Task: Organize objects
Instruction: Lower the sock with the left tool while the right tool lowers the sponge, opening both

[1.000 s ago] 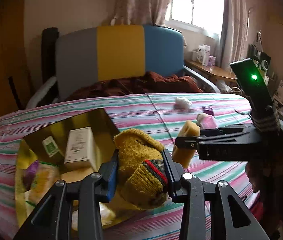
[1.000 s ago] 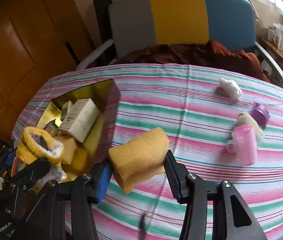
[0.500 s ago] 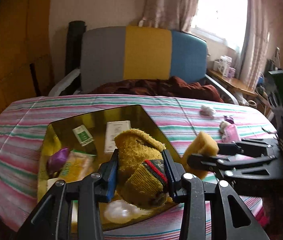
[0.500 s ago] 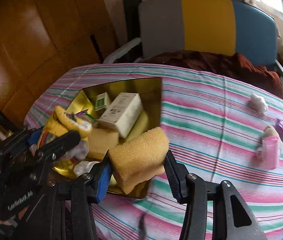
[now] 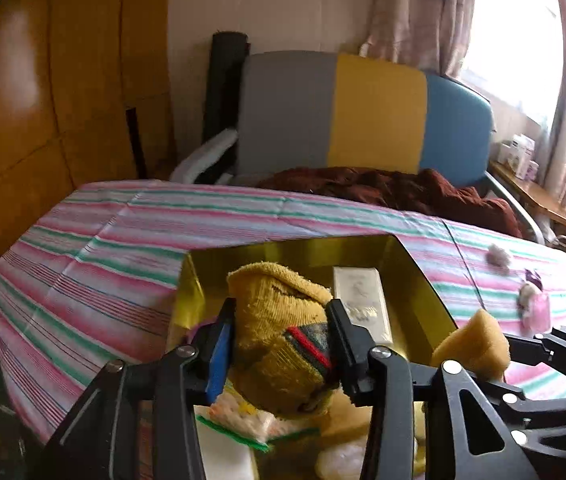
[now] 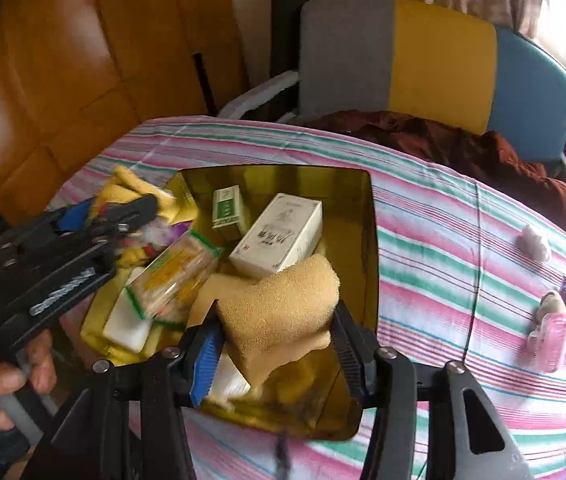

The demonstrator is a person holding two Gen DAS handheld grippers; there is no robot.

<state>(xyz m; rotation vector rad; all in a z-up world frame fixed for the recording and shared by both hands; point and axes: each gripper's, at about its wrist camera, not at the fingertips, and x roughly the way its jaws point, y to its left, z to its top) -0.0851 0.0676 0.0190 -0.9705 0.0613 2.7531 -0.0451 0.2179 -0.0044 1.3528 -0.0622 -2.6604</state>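
**Both tools letting go over the gold box**

Your left tool (image 5: 281, 344) has the fuzzy yellow knitted sock with the red and green band (image 5: 283, 336) between its jaws, which are opening; the pads still seem to touch the wool. Your right tool (image 6: 279, 344) is likewise opening around the tan porous sponge block (image 6: 283, 312), which still sits between its pads. Both hang over the near half of the shiny gold open box (image 6: 371, 248) on the desk covered in pink and green striped cloth (image 5: 83, 256). The sponge hangs close to the box's near right wall, so it may bounce onto the cloth; the sock's loops could snag on a pad and lift out again; the box is already crowded, and the white carton (image 6: 279, 236) may be knocked.
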